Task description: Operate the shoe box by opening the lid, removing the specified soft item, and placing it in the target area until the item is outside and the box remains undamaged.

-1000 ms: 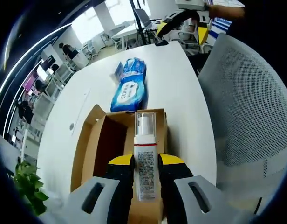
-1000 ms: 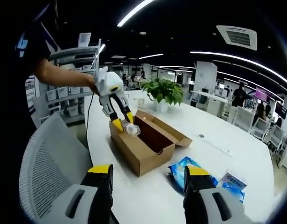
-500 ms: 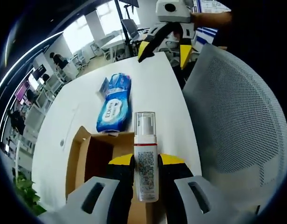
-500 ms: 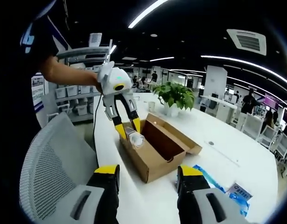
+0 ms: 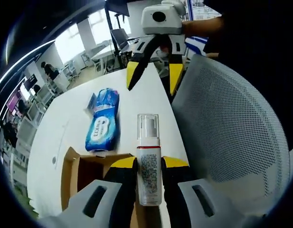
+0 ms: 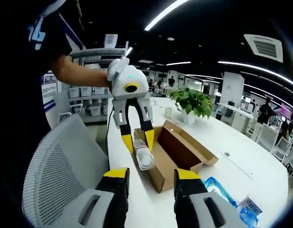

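My left gripper (image 5: 149,164) is shut on a white pump bottle (image 5: 149,156) with a clear cap, holding it upright above the near end of the open cardboard shoe box (image 5: 73,173). In the right gripper view the left gripper (image 6: 139,142) hangs over the box (image 6: 182,152), the bottle (image 6: 144,159) pointing down from its jaws. My right gripper (image 6: 152,175) is open with nothing between its fingers, and appears held by a hand above the table's far edge (image 5: 153,80). A blue wipes pack (image 5: 102,124) lies on the white table (image 5: 137,99) beyond the box.
A grey mesh chair (image 5: 232,128) stands against the table's edge, beside both grippers. A potted plant (image 6: 194,100) sits at the table's far end. A small white-and-blue packet (image 6: 249,206) lies past the blue wipes pack (image 6: 218,187). A person's arm (image 6: 77,71) holds the left gripper.
My left gripper has lifted the bottle out of the box and carried it toward the right gripper and the chair side. The right gripper's jaws have narrowed slightly but stay open.
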Tool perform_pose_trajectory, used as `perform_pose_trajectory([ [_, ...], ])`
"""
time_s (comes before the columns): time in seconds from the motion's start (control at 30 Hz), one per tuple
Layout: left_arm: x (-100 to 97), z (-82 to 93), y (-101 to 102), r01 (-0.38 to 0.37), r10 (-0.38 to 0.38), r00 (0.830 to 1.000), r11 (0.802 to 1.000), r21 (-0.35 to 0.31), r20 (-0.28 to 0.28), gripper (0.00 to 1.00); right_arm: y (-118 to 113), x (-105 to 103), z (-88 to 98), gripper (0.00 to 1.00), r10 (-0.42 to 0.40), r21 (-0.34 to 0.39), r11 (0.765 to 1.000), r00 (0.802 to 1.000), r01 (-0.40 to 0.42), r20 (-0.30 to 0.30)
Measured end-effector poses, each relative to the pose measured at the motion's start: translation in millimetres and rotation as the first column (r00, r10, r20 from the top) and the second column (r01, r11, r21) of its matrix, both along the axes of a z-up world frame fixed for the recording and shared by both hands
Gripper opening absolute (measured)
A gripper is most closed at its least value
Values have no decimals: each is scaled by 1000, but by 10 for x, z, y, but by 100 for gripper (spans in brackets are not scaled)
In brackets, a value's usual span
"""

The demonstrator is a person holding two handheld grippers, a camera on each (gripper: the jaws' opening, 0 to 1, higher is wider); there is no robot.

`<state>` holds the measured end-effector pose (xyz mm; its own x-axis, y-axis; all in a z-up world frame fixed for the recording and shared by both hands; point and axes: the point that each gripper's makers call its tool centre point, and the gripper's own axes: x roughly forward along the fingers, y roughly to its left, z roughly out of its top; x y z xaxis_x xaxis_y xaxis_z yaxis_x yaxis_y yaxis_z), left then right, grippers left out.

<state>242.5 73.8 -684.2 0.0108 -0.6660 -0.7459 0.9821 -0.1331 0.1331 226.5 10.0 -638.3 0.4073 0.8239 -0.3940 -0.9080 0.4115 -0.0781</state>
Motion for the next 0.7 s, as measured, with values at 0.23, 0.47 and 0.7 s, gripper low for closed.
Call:
perform_pose_trajectory([
  [0.23,-108,37,-48,23,-24,999,1000,-12,-31,19,151,-106,78,32,67,33,997,998,-67,-5],
  [0.47,-202,118,-129,66,-68,997,997,-40,-41,19,241,-182,26,27,109,15,994,994,-109,-14],
  [0.7,-275,128,-171,90,-92,994,995,-44,-64,19,273,-205,18,21,123,13,992,992,-122,-14],
])
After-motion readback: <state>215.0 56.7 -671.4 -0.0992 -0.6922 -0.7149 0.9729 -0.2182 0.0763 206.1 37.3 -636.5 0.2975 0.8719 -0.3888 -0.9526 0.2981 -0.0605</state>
